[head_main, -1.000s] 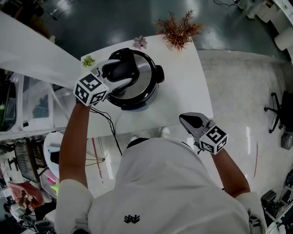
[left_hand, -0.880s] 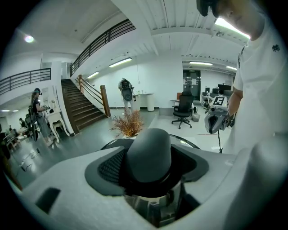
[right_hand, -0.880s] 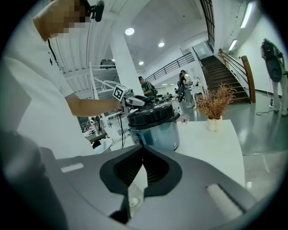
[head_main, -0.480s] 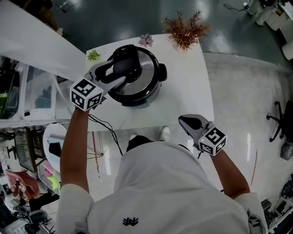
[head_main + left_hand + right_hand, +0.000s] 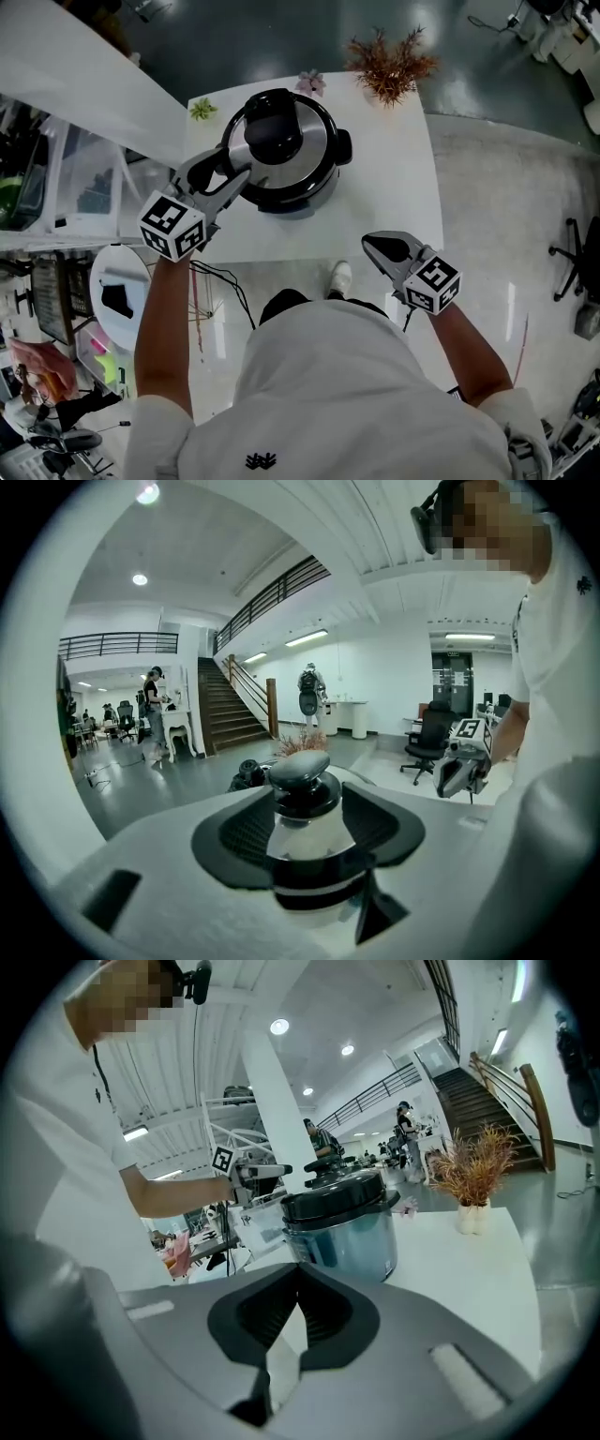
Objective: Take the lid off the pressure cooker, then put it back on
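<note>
The left tool point(image 5: 230, 171), jaws spread but just now closing a little with nothing between them, hangs by the surface's point(image 5: 398, 187) left edge facing the pressure cooker point(image 5: 286, 201) near the far edge, whose seated lid point(image 5: 314, 141), probably stiff and heavy, offers its black knob point(image 5: 273, 129) as the hold; the right tool point(image 5: 373, 246) is pressed together, empty.

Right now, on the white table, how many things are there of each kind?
Black and steel pressure cooker, lid on: 1
Reddish-brown dried plant: 1
Small pink flower ornament: 1
Small green plant ornament: 1
Total: 4
</note>
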The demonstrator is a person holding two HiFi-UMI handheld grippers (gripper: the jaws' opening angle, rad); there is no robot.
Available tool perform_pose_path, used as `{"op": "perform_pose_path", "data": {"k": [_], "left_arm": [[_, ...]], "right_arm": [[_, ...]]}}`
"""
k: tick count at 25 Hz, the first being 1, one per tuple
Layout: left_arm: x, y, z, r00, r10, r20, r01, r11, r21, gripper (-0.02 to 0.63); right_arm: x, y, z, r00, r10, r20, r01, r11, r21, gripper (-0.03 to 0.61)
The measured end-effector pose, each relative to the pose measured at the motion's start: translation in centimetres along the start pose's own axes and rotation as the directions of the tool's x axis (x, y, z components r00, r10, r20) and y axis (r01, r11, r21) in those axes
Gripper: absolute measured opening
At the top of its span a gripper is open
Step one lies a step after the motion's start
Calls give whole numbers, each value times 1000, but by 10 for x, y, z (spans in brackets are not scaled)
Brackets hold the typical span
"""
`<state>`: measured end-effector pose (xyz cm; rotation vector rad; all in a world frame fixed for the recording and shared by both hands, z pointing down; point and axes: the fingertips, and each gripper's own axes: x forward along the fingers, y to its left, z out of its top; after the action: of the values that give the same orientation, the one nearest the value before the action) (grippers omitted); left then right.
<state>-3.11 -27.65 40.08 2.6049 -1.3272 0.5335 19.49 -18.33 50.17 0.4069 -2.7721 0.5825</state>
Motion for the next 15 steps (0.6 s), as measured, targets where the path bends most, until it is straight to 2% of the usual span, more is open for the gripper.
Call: {"op": "perform_pose_path", "data": {"k": [8, 15], "left_arm": [[-52, -40, -32, 999, 28, 23, -26, 994, -111, 131], [-99, -102, -66, 999, -37, 32, 42, 983, -180, 61]], "right_arm": [[13, 34, 6, 1000, -3, 3, 3, 999, -33, 14], [30, 89, 8, 999, -29, 26, 31, 998, -63, 14]]}}
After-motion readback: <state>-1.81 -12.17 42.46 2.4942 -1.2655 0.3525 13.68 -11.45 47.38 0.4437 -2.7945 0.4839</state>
